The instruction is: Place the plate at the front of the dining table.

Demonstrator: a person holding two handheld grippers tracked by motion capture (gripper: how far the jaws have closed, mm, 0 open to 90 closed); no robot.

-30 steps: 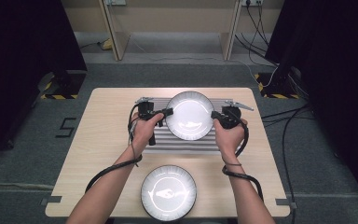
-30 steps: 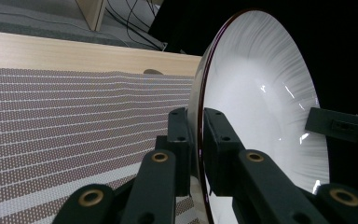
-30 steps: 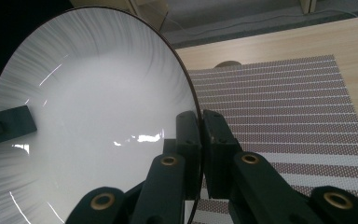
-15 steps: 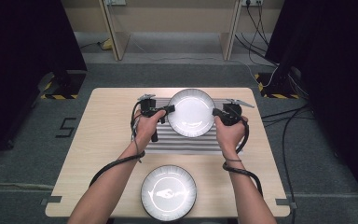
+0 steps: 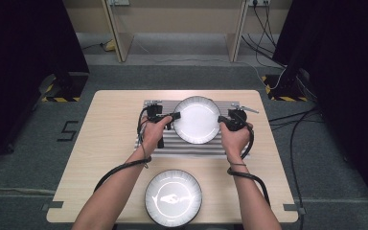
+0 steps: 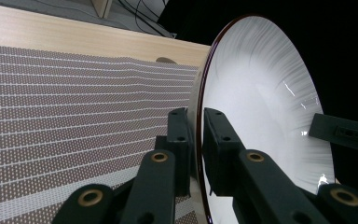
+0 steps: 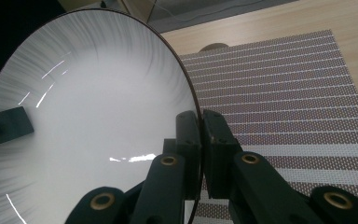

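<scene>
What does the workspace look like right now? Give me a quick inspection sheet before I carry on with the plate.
Surface: wooden table, with a striped placemat at its far middle.
Job's things: white plate held by its rim on both sides above the placemat; whether it touches the mat, cannot tell.
Clutter: second plate with a pattern on it at the table's near edge, apart from the mat.
Grippers: left gripper shut on the plate's rim; right gripper shut on the opposite rim.
Cables: a black cable trails along each forearm; more lie on the floor at far right.
Surroundings: grey floor, dark screens on both sides, wooden furniture legs behind.
</scene>
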